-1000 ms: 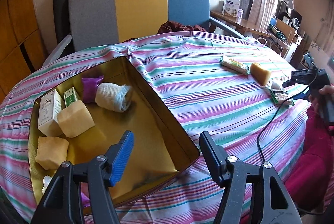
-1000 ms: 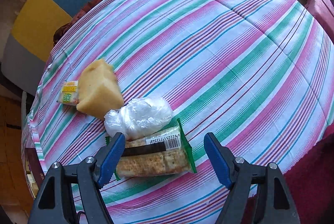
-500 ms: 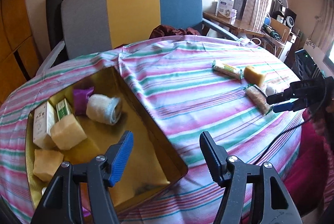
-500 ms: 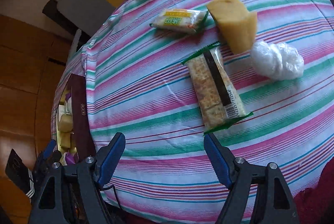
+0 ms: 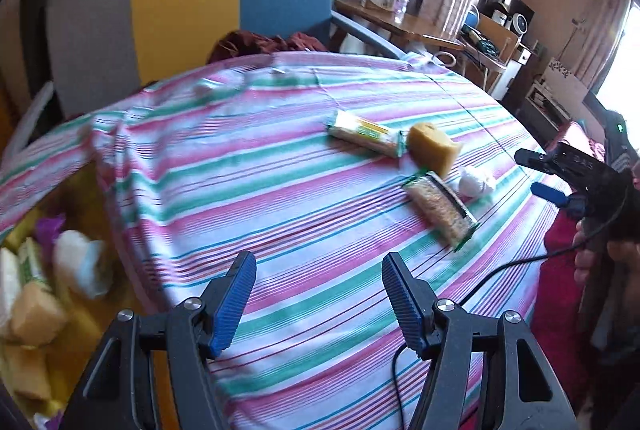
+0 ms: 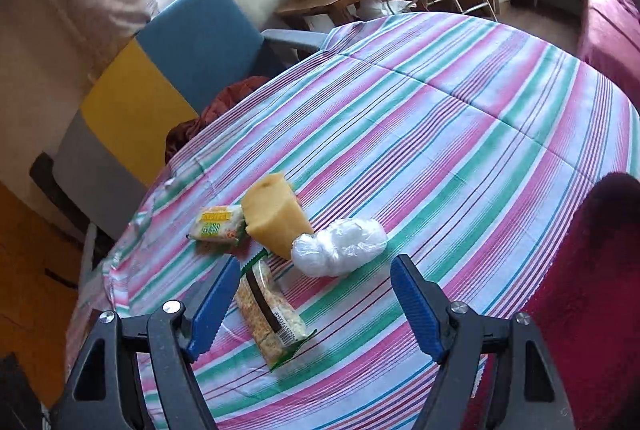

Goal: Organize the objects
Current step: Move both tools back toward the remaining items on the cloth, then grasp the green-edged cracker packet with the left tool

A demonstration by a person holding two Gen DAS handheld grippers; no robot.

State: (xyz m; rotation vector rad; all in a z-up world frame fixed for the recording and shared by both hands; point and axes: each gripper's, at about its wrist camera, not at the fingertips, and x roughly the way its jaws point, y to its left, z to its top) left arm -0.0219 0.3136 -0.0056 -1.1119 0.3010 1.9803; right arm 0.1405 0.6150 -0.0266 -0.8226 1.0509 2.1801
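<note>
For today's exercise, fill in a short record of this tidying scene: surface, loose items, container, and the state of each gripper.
surface: striped tablecloth
loose items: yellow sponge, cracker packet, white plastic bundle, small snack packet
container: gold tray, blurred, already holding sponges and a white roll
left gripper: open, nothing between its jaws
right gripper: open, over the cracker packet, not gripping

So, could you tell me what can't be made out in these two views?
- Gold tray, left wrist view: cut off by the left edge, contents motion-blurred.
- Cracker packet, right wrist view: near end partly behind the right gripper finger.
- Snack bar label: too small to read.
- Tray: outside the right wrist view.
</note>
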